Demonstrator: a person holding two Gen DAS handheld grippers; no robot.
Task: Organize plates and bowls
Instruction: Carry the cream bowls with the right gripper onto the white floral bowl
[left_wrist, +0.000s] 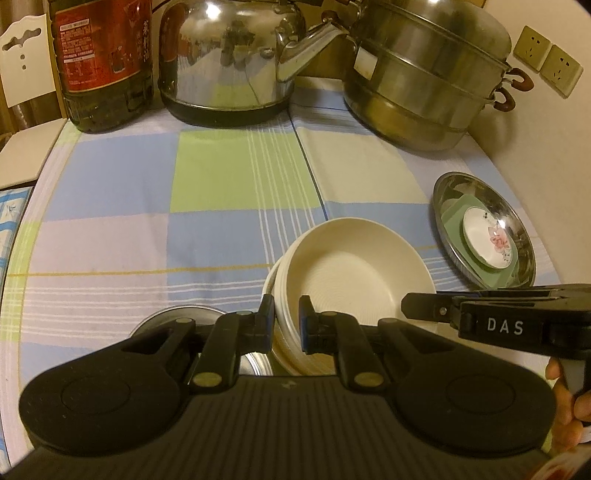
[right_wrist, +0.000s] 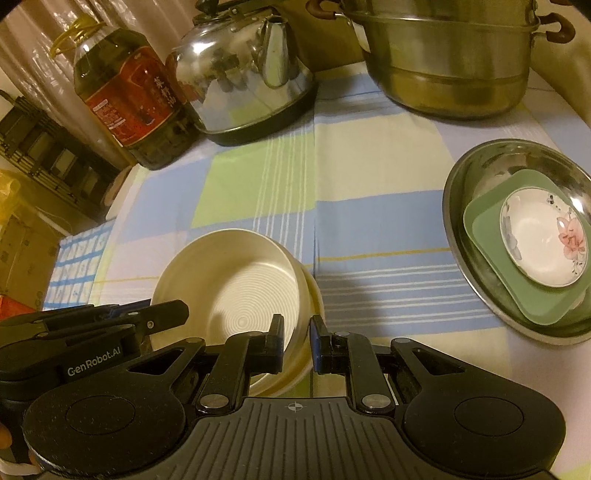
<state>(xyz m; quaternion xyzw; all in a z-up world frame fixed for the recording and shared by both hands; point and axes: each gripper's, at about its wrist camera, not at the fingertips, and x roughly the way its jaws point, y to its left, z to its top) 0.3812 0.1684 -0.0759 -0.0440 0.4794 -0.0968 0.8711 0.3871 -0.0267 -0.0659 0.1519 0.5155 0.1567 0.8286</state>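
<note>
Cream bowl (left_wrist: 351, 273), ribbed inside, nested in a second cream bowl (left_wrist: 275, 295) that shows only as a rim beside and beneath it; the pair sits tilted, nearest both cameras, above a steel dish (left_wrist: 173, 317) partly hidden by the tool.

Left gripper (left_wrist: 286, 325): jaws pinching the stacked rims on the near-left edge.

Right gripper (right_wrist: 296, 341): jaws closed over the opposite rim and wall of the same stack.

Handling note, as a judgement: with both tools on one stack, keep the two grips level and move them together, or the inner bowl may slide.

Steel pan (right_wrist: 458, 206), to the right on the checked cloth (right_wrist: 369, 184): holds a green square plate (right_wrist: 524, 302) with a floral saucer (right_wrist: 543, 243) on it; a likely home for the bowls.

Rear row: oil bottle (left_wrist: 103, 62), kettle (left_wrist: 229, 59), steamer pot (left_wrist: 424, 81).
</note>
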